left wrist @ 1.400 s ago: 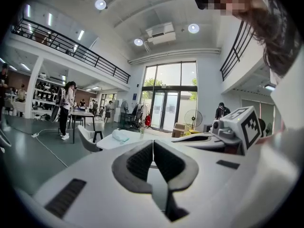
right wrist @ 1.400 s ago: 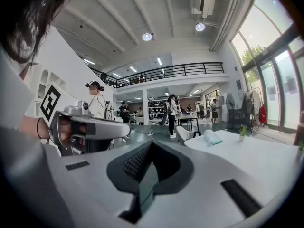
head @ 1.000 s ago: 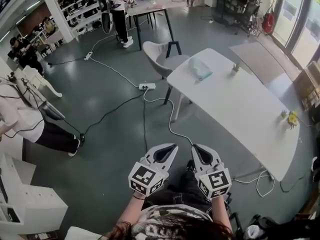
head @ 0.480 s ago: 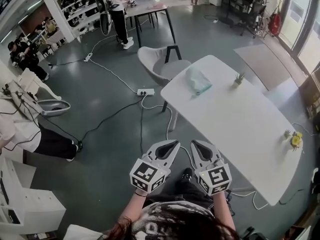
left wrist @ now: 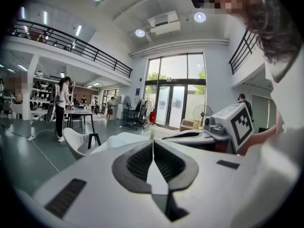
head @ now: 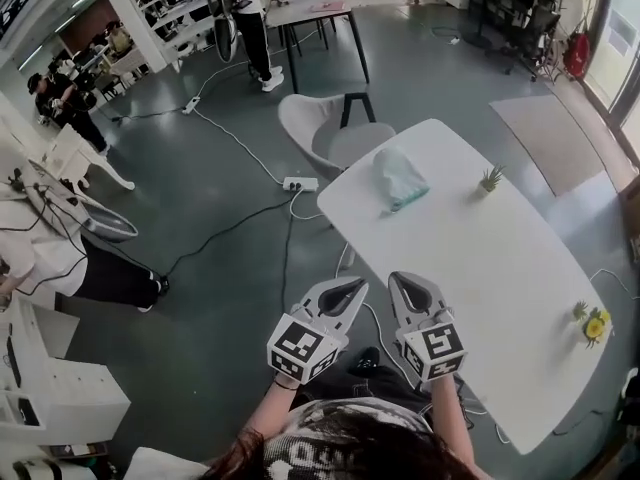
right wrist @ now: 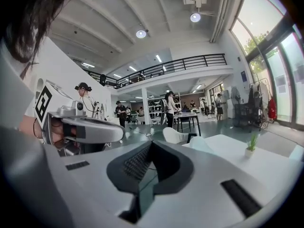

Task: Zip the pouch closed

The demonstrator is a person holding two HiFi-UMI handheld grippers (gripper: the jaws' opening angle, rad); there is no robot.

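Observation:
A pale, see-through pouch (head: 398, 178) lies on the far end of the white table (head: 480, 268); in the right gripper view the pouch (right wrist: 200, 144) shows just past my jaws. Both grippers hang side by side in front of me, short of the table's near-left edge and well away from the pouch. My left gripper (head: 358, 284) is shut with nothing in it, and its jaws meet in a thin line in the left gripper view (left wrist: 153, 142). My right gripper (head: 396, 278) is also shut and empty, with its tips (right wrist: 151, 144) together.
A small green plant (head: 490, 180) stands near the pouch and a yellow-flowered one (head: 592, 323) at the table's right edge. A pale chair (head: 325, 128) sits at the table's far end. A power strip (head: 300, 183) with cables lies on the floor. People stand at the left (head: 60, 248).
The table and pouch have come nearer and lower in the head view as I walk toward them. Both grippers travelled along, still shut and side by side.

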